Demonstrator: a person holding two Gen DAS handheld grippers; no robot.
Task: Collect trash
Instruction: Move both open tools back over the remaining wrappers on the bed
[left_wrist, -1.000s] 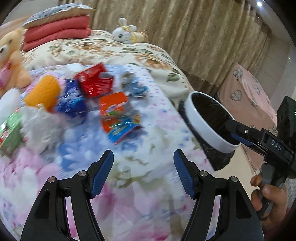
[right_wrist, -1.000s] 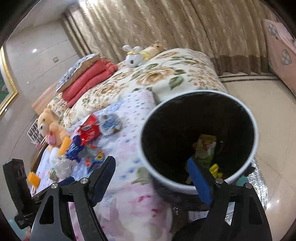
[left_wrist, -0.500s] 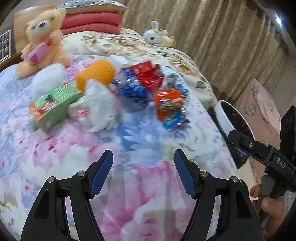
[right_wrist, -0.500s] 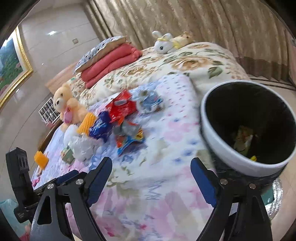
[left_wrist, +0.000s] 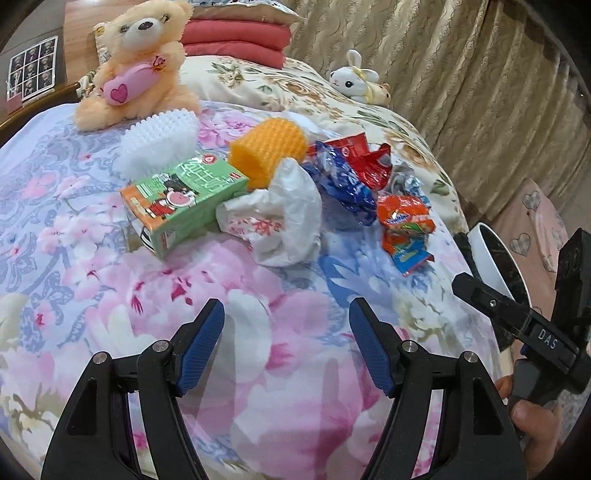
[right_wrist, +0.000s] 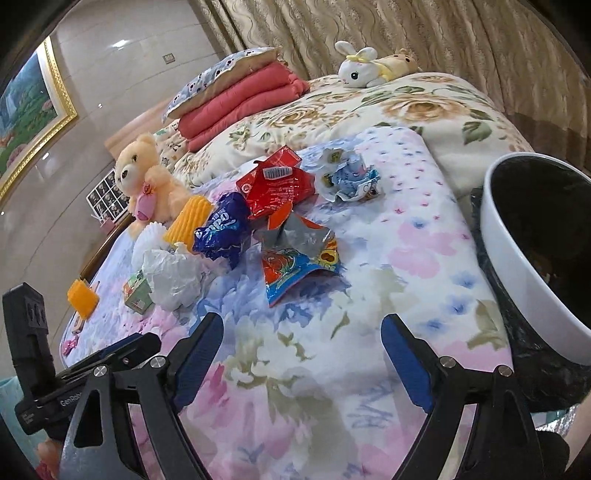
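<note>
A heap of trash lies on the flowered bedspread: a green carton (left_wrist: 184, 199), a white plastic bag (left_wrist: 284, 221), an orange foam net (left_wrist: 267, 151), a blue wrapper (left_wrist: 343, 181), a red wrapper (left_wrist: 362, 158) and an orange-and-blue snack packet (left_wrist: 404, 229). My left gripper (left_wrist: 286, 321) hovers open over bare bedspread short of the bag, with nothing between its fingers. My right gripper (right_wrist: 303, 325) is open and empty too, just short of the snack packet (right_wrist: 299, 266). The white-rimmed bin (right_wrist: 517, 266) stands at the bed's right edge.
A teddy bear (left_wrist: 136, 62), a white foam net (left_wrist: 159, 140), a rabbit toy (left_wrist: 354, 79) and folded red blankets (left_wrist: 232, 40) sit beyond the heap. A crumpled blue-white wrapper (right_wrist: 351, 177) lies apart. An orange block (right_wrist: 83, 299) rests far left. Curtains hang behind.
Both grippers have swung left, away from the bin and toward the trash heap; the bin has slid to the right edge of both views. The right jaws stand a little wider.
</note>
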